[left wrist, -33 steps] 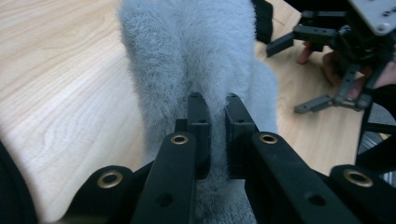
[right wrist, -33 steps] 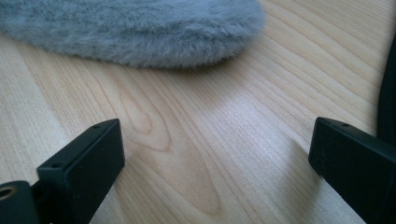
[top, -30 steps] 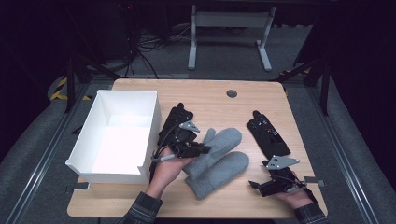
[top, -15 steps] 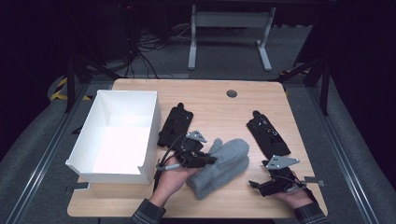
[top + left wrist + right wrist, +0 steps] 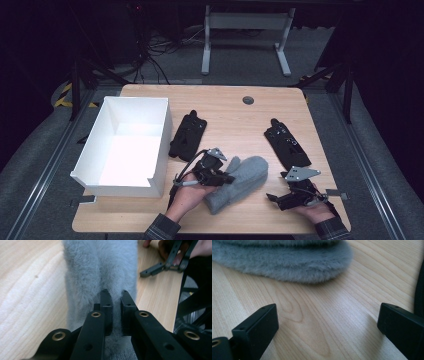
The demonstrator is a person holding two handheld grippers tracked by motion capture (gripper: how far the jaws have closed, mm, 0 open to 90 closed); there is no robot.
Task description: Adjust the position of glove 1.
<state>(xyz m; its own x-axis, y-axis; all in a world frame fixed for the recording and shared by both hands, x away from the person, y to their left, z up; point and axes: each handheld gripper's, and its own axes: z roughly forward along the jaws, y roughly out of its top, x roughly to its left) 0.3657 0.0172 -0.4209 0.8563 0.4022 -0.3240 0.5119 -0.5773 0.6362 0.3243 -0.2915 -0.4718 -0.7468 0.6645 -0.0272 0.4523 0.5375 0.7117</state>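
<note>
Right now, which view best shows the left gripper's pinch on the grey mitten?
Left gripper view: the left gripper has both jaws shut on the grey mitten, fleece bunched between them. High view shows the whole mitten, pinch hidden. Right gripper view catches just its edge.

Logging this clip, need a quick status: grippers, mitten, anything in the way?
Left hand-held gripper shut on grey mitten. Right hand-held gripper open, empty, low over table. White box sits left of mitten; nothing between.
</note>
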